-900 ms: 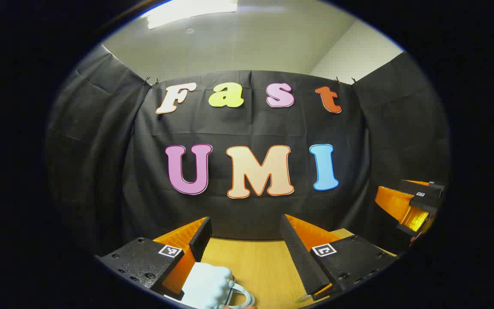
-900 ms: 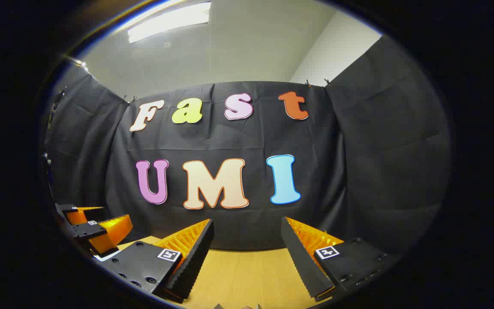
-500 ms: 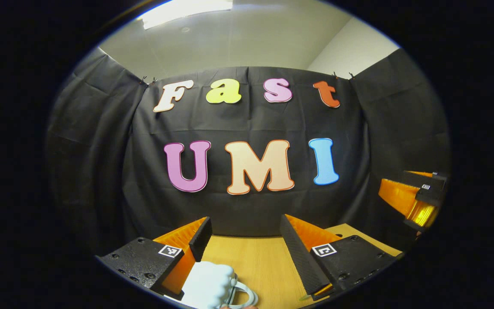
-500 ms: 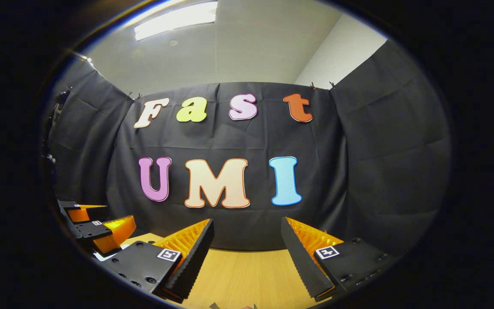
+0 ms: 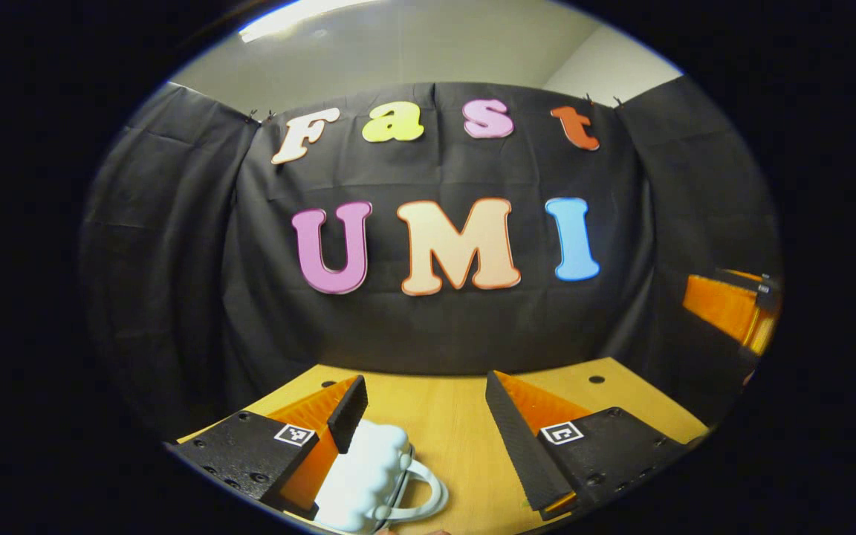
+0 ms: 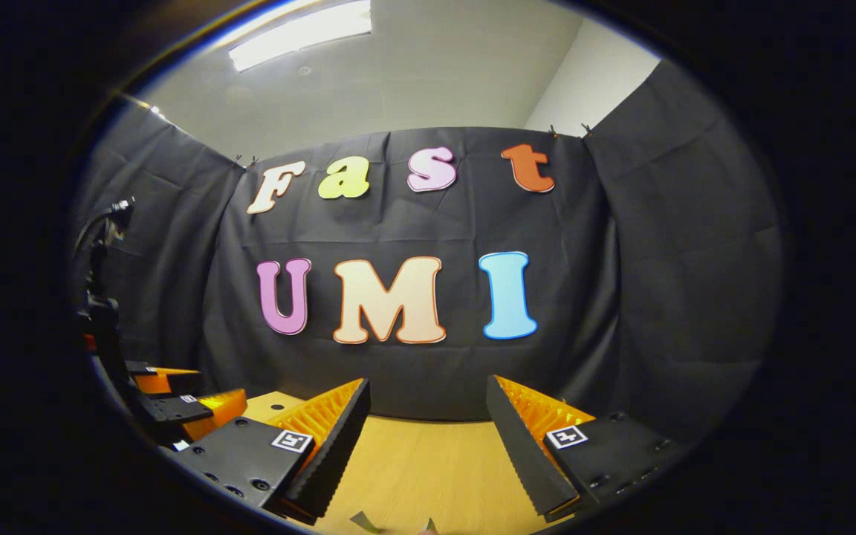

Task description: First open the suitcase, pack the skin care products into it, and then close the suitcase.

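A white ribbed object with a loop handle, likely the small suitcase, lies on the wooden table at the bottom of the left gripper view. It sits just inside the left finger of my left gripper, which is open and grips nothing. My right gripper hovers open over the table, nothing between its fingers. The right gripper also appears at the far right edge of the left gripper view, and the left gripper at the lower left of the right gripper view. No skin care products are visible.
The black cloth wall closes the table's far side. A dark stand rises at the left of the right gripper view. Two small grey-green tips poke up at that view's bottom edge.
The left gripper view has tilted downward, so more table shows and the white object sits higher in view. The right gripper view has shifted slightly. Both grippers stay open.
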Demonstrator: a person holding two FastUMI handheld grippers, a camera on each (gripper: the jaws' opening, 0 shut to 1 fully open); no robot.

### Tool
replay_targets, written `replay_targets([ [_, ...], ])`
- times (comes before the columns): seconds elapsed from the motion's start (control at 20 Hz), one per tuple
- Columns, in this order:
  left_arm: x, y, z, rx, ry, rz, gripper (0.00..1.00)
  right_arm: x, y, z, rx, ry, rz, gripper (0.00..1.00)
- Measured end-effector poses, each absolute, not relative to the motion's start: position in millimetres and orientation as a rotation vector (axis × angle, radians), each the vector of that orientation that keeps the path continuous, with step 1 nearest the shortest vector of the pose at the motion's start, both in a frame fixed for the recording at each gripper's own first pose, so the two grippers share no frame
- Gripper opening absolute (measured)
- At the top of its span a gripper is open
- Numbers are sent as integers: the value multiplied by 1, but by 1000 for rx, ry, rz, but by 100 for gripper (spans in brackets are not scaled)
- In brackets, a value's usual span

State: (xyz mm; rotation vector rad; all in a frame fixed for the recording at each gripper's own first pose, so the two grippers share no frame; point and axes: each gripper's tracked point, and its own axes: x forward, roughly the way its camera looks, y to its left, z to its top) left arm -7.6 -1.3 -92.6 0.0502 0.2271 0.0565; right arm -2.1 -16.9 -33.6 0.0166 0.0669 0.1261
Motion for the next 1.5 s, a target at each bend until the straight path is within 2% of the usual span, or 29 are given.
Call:
replay_targets([
  [0.35, -25, -22, -223, -16, 601, -25, 95, 14, -42, -50, -12, 110, 48, 98],
  [0.65, -34, -29, -287, -37, 824, -89, 95, 25, -55, -69, -2, 191, -49, 98],
  [1.15, -28, -29, -348, -49, 1041, -102, 94, 24, -51, -82, -22, 250, -51, 98],
  [1.25, -28, -26, -353, -51, 1056, -100, 77, 24, -53, -85, -43, 252, -44, 98],
  [1.3, -28, -24, -354, -50, 1063, -93, 63, 23, -55, -85, -57, 250, -42, 98],
  [1.35, -28, -18, -356, -41, 1073, -79, 56, 22, -57, -84, -72, 247, -41, 98],
  [1.4, -27, -13, -355, -37, 1068, -65, 38, 22, -58, -84, -83, 240, -41, 98],
  [1.45, -27, -10, -353, -50, 1067, -53, 29, 21, -58, -81, -89, 232, -40, 98],
  [1.5, -29, -12, -351, -85, 1081, -50, 10, 21, -58, -81, -92, 225, -36, 96],
])
